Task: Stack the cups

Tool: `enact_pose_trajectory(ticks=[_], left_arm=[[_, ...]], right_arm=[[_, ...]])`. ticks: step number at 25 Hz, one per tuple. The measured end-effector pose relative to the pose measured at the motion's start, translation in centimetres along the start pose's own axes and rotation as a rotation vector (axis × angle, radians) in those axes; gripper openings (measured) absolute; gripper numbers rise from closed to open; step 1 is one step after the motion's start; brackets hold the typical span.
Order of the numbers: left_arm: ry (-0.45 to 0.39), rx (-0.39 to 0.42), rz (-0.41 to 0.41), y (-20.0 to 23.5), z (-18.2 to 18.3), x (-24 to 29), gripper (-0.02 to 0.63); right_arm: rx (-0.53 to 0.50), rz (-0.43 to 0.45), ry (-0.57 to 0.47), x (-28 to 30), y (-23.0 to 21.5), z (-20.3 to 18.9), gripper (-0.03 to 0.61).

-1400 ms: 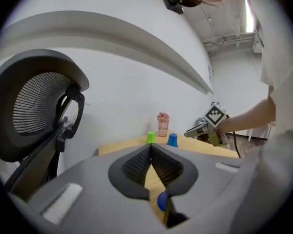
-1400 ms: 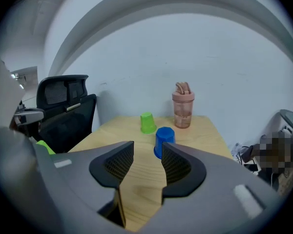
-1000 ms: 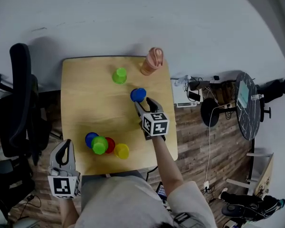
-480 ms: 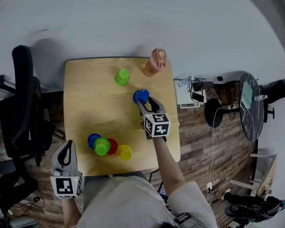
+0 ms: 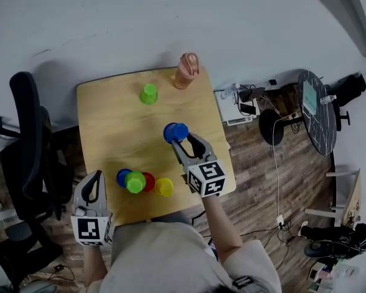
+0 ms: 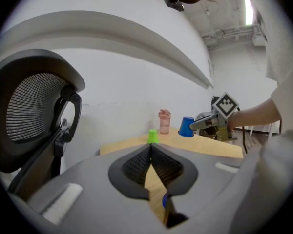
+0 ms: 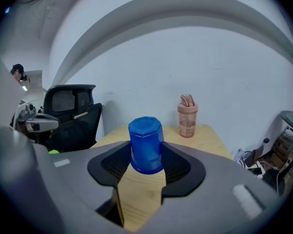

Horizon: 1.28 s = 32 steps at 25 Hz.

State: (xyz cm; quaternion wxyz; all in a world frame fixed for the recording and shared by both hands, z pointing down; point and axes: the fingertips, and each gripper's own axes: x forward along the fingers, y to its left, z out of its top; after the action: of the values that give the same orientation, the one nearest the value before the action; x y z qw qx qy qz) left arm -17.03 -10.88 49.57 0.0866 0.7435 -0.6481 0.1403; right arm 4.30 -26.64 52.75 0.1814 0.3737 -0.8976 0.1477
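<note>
An upturned blue cup (image 5: 175,132) (image 7: 145,145) stands between the jaws of my right gripper (image 5: 180,139) (image 7: 145,161), which are closing; both pads touch its sides. A lone green cup (image 5: 149,94) (image 6: 153,136) sits upside down near the table's far edge. Near the front edge, a second blue cup (image 5: 122,177), a green cup (image 5: 135,182), a red cup (image 5: 148,180) and a yellow cup (image 5: 164,187) cluster together. My left gripper (image 5: 95,179) (image 6: 150,151) is shut and empty, held off the table's front left corner.
A pink shaker bottle (image 5: 186,71) (image 7: 187,115) stands at the far right corner of the wooden table (image 5: 107,133). A black office chair (image 5: 27,145) is left of the table. Right of it, cables and a round black stool (image 5: 314,118) sit on the wood floor.
The right gripper's jaws have narrowed around the blue cup. The left gripper stays low at the front left. The head view has shifted slightly.
</note>
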Motion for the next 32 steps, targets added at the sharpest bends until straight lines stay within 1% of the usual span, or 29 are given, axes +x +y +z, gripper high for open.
enact_pose_trajectory(ticks=[4,6,10,16,23,32], left_arm=[[-0.025,-0.017,-0.071,-0.6,0.1,0.4,0.058],[-0.032,-0.012,-0.103,-1.0,0.1,0.6,0.058],[-0.043,0.009,-0.170,-2.1,0.4,0.6,0.058],[-0.053,0.019,-0.241,-3.1,0.0,-0.1,0.058],[-0.048,0.021,-0.285,-3.6,-0.8,-1.3,0.058],[-0.046,0.026,-0.292,-3.1,-1.3,-2.6,0.058]], right_arm=[[-0.007,-0.017,-0.009,-3.4,2.4,-0.1,0.192],[-0.006,-0.026,-0.003,-4.8,3.6,-0.7,0.192],[0.014,-0.036,0.011,-7.0,6.3,-2.3,0.192],[0.033,-0.056,0.042,-8.8,9.6,-5.0,0.192],[0.032,-0.073,0.079,-9.6,12.0,-7.4,0.192],[-0.034,-0.115,0.137,-9.0,13.3,-9.2,0.193]])
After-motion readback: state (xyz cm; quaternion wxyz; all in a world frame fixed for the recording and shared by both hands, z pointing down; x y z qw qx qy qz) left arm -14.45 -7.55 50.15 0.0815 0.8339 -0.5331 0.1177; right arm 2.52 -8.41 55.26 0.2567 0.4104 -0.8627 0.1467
